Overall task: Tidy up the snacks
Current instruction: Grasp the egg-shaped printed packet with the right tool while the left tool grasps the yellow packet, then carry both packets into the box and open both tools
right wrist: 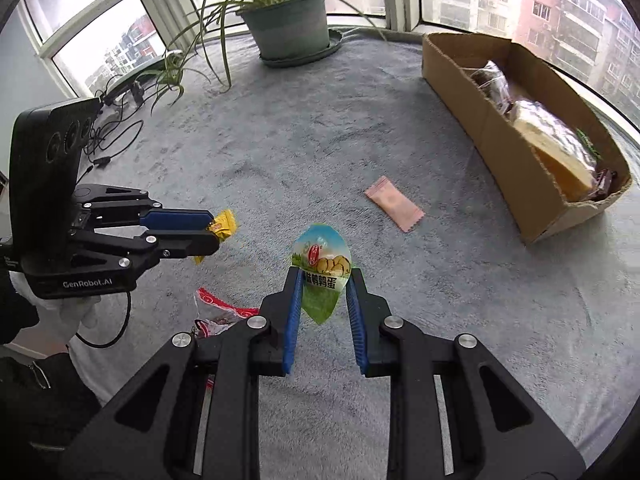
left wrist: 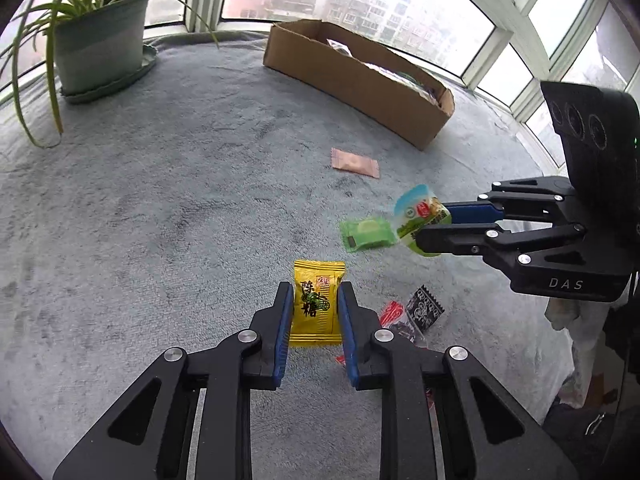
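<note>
My left gripper (left wrist: 314,304) is shut on a yellow candy packet (left wrist: 318,280), held upright above the grey cloth. The right wrist view shows that gripper (right wrist: 214,234) from the side, with the yellow packet (right wrist: 225,226) sticking out past its tips. My right gripper (right wrist: 323,282) is shut on a green and blue snack pouch (right wrist: 322,254). Seen from the left wrist, the right gripper (left wrist: 426,226) comes in from the right with the pouch (left wrist: 416,206) in its tips. A cardboard box (right wrist: 472,104) with several snacks in it stands at the back right.
On the grey cloth lie a pink packet (right wrist: 394,208), a green packet (left wrist: 368,234), a red wrapper (right wrist: 224,308) and a black wrapper (left wrist: 425,308). A potted plant (right wrist: 288,20) stands by the windows. Cables (right wrist: 108,148) run at the far left edge.
</note>
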A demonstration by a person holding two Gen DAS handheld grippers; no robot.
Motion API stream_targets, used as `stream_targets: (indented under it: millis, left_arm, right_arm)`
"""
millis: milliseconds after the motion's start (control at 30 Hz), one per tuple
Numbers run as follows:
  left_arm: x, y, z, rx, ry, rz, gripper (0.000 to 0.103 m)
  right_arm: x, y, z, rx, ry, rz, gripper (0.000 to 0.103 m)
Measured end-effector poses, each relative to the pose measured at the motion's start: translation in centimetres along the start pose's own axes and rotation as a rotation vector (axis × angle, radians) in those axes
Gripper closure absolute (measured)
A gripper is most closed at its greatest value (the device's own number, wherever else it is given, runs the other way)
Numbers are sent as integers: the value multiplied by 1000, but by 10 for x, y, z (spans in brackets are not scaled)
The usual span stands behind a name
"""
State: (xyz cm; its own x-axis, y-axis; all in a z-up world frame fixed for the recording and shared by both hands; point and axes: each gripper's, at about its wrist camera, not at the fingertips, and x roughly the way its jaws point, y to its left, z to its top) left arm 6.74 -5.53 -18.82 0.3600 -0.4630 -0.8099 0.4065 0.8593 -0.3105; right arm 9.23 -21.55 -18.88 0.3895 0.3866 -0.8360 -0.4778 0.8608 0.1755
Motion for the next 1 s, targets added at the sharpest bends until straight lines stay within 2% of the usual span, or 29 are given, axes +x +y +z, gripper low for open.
stream_targets:
  millis: [200,433,700,1000]
  left_arm:
    - [-23,4,22,-19,-68,10,82]
    - [-49,2,64,-14,-168,33,82]
    - [-57,-7,112,6,-237,40,82]
    - [-51,-36,164,48,-303,20,82]
  right_arm:
    - [-40,-28,10,39,-81,-66,80]
    - [-89,-66,27,75,-176,-157,80]
    - [-127,-107,54,66,-224,-288,80]
    - [-144,-144,89,56,-240,-399,80]
